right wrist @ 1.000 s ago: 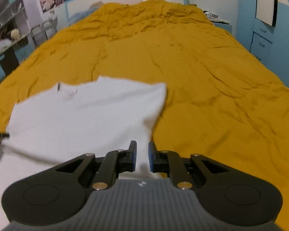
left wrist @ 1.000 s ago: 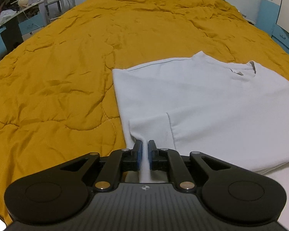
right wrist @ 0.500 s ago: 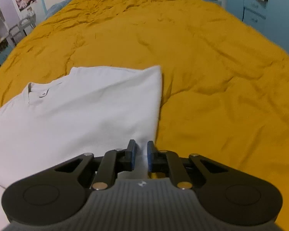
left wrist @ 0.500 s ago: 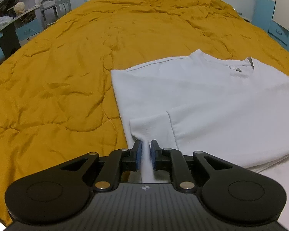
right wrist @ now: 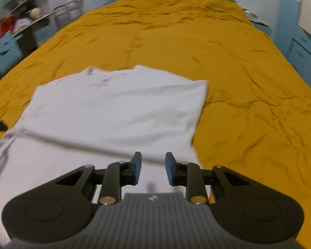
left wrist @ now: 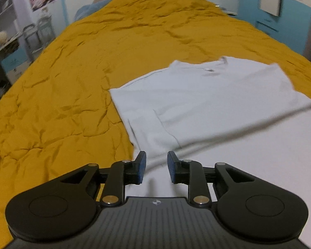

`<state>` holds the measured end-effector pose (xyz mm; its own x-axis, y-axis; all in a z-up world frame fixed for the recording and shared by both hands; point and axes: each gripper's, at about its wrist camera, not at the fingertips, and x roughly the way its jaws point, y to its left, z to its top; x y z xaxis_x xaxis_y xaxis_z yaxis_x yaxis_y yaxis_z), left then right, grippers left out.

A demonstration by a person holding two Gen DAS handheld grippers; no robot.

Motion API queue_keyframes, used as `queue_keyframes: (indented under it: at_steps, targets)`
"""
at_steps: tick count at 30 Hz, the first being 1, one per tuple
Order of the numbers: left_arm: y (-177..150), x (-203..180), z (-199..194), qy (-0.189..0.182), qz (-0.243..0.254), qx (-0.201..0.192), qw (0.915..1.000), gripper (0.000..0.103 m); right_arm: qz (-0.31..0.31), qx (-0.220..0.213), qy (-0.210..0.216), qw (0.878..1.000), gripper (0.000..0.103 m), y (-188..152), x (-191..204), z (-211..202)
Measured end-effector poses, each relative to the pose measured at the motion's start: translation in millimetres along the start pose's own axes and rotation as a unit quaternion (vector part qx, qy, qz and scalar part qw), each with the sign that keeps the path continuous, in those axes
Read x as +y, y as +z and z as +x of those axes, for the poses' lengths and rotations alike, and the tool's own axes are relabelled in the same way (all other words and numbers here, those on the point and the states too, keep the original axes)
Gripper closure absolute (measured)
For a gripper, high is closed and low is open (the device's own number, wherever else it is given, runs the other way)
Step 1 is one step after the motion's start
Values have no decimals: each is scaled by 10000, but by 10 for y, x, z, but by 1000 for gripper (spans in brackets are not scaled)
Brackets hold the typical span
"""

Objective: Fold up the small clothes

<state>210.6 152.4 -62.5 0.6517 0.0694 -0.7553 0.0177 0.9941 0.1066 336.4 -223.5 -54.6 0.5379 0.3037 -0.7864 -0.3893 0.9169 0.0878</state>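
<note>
T-shirt point(left wrist: 207, 108), pale and white, lies flat on the mustard quilt point(left wrist: 62, 103), collar at the far end, both sides already folded inward. On the left, the left gripper point(left wrist: 156, 167) hangs over the near hem, its 2 jaws opening with nothing pinched, cloth merely beneath the gap. On the right, the right gripper point(right wrist: 153, 169) is likewise opening, empty, over the hem near the shirt's right edge. Judged best: let both clear the fabric fully before regripping evenly, so the fold stays square.
</note>
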Motion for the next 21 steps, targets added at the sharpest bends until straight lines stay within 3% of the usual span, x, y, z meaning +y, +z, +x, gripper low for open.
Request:
queue_keyframes:
  at_steps: [5,7,11,12,17,21]
  targets:
    - [-285,-203,-439,-500,661,-114,9965,67,-422,-11,428,9982,71,-376,211,-447]
    - [-413,-303,-580,-530,978,-101,9937,65,-629,43,468,9969,65,-549,321,-596]
    - [-701,-421,-831,-618,1325,-97,9892,48,-883,237,522,9944,59,-923,433,-829]
    - [-781,-453,-892,-679,1444,-85,9872,48,-971,277,540,9934,59,-1034,459,-887]
    - [-1159,-664,-1031,-807,2200,217,9719,45,-1753,666,575,9806,51,-1536,662,-1004]
    - [-1470,-676,-1014,-666,2300,589,9691,37,-1720,892,404,9802,45,-1830,612,-1040]
